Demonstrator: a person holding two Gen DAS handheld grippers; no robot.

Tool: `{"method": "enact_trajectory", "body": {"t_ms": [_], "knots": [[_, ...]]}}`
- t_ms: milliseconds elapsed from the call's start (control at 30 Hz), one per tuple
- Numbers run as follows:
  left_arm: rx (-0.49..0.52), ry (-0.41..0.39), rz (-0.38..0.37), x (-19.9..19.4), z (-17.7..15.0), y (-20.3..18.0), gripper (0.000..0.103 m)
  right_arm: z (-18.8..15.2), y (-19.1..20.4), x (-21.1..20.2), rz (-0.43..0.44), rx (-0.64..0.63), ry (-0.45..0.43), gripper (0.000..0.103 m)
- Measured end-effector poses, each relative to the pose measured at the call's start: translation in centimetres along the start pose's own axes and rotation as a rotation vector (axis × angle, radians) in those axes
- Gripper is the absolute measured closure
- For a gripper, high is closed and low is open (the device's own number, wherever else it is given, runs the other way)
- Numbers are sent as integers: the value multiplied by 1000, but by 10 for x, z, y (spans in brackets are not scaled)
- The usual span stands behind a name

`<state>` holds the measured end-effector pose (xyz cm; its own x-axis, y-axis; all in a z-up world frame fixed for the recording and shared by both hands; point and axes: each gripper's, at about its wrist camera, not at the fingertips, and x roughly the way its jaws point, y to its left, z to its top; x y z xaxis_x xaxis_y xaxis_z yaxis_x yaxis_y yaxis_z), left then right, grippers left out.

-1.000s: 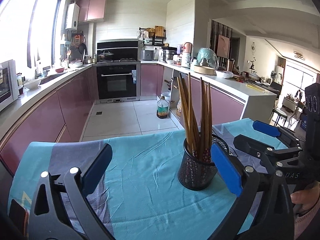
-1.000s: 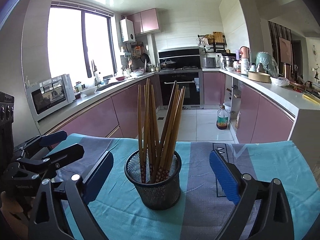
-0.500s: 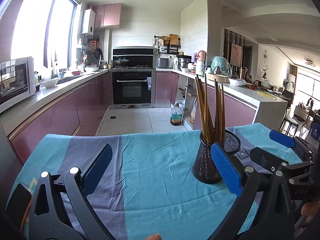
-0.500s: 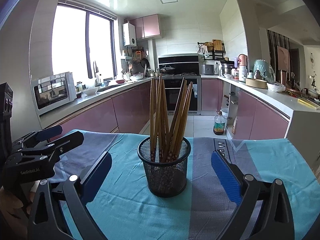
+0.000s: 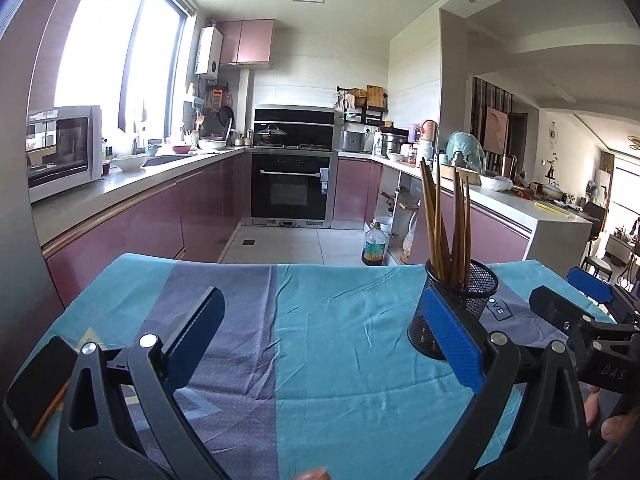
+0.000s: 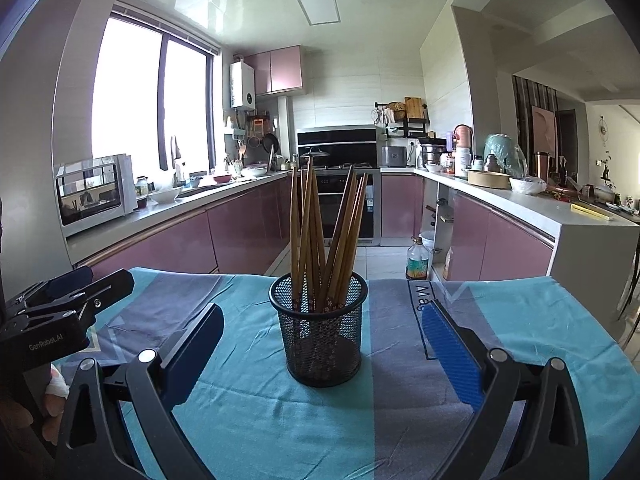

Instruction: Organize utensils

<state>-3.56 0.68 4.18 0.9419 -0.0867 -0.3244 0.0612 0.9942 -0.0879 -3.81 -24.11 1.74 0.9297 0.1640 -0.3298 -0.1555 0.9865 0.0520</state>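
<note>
On the blue and grey tablecloth (image 6: pixel 256 420) stands a black mesh holder (image 6: pixel 319 330), upright, with a bundle of brown wooden chopsticks (image 6: pixel 320 236) standing in it, their patterned ends down in the basket and their plain ends fanning up and outward. In the right wrist view the holder sits ahead of the right gripper (image 6: pixel 320 348), roughly centred in the wide gap between its two blue-padded fingers (image 6: pixel 450 354), and beyond the fingertips; neither pad touches the mesh. The fingers are spread wide apart and hold nothing.

In the left wrist view the same holder (image 5: pixel 472 292) appears off to the right, partly hidden behind the right-hand pad (image 5: pixel 450 342) of the left gripper (image 5: pixel 320 344); whether that pad touches the mesh or merely overlaps it in view cannot be told. The left gripper's fingers are likewise wide apart, with only bare cloth between them. The chopsticks (image 5: pixel 446 224) rise above that pad, leaning in two loose clusters.

Each gripper shows at the edge of the other's view, on either side of the holder. A dark phone-like slab (image 5: pixel 38 384) lies at the near left corner of the cloth. A bottle (image 6: pixel 417 264) stands on the tiled floor beyond the table.
</note>
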Motion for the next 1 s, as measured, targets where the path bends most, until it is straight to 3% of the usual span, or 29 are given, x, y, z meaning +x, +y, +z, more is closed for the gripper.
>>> {"method": "enact_trajectory", "body": {"t_ms": [467, 1000], "knots": [[2, -45, 60, -13, -13, 0, 6, -9, 4, -13, -68, 2, -58, 7], [12, -71, 64, -20, -18, -4, 6, -10, 2, -26, -94, 19, -107, 7]]}}
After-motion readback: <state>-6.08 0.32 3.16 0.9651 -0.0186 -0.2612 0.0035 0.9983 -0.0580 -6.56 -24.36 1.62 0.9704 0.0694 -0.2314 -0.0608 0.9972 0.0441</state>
